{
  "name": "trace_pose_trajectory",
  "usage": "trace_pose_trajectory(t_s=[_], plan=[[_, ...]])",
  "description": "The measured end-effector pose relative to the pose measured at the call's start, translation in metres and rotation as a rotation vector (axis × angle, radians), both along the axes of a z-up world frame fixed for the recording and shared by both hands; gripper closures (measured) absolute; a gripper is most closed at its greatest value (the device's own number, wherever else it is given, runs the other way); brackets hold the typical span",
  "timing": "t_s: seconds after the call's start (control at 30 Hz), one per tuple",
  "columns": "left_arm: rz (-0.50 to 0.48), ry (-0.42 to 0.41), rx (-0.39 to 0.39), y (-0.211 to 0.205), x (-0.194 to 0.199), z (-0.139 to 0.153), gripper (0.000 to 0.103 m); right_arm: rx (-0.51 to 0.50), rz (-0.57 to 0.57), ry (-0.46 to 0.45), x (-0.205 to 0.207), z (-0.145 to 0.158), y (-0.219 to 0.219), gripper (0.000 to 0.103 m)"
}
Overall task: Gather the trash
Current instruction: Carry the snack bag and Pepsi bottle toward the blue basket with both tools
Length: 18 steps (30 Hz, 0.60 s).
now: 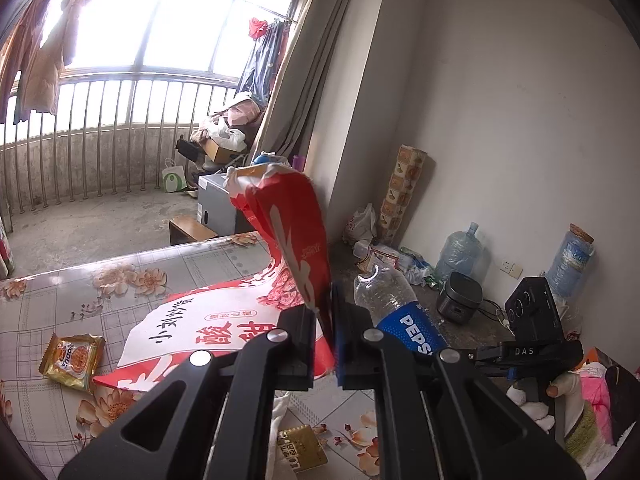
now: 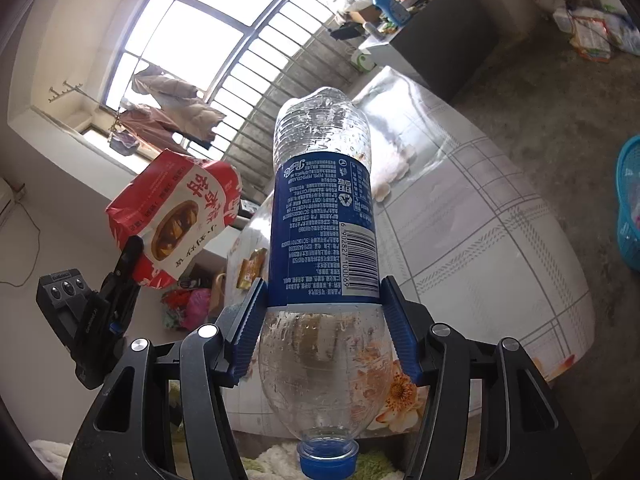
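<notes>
Blue-labelled bottle point(image 2: 324, 232) reads PEPSI — barcode visible.

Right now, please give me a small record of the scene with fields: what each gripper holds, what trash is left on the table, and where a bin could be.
left gripper: jaws shut on red snack bag, lifted off the table
right gripper: jaws shut on empty Pepsi bottle, cap toward the camera
trash left on floral tablecloth: gold snack packet; second gold packet near the table's edge
possible bin: blue basket on the floor, beside the table
</notes>
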State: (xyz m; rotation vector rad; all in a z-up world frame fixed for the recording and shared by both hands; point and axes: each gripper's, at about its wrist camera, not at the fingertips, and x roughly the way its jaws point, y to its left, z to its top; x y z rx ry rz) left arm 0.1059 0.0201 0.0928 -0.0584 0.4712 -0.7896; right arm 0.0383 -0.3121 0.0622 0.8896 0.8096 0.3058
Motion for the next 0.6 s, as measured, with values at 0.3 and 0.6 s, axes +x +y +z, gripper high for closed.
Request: trace_pose_trajectory(t_s=[0.3, 0.6], plan=[[-0.187, 0.009, 0.037, -0.103, 0.001, 0.005, 0.096, 0.054, -0.121, -0.022, -0.032, -0.009, -0.048, 0.049], [-0.364, 0.065, 0.118, -0.216, 0.006, -0.012, 0.096, 0.134, -0.27, 0.009, -0.06, -0.036, -0.095, 0.049]])
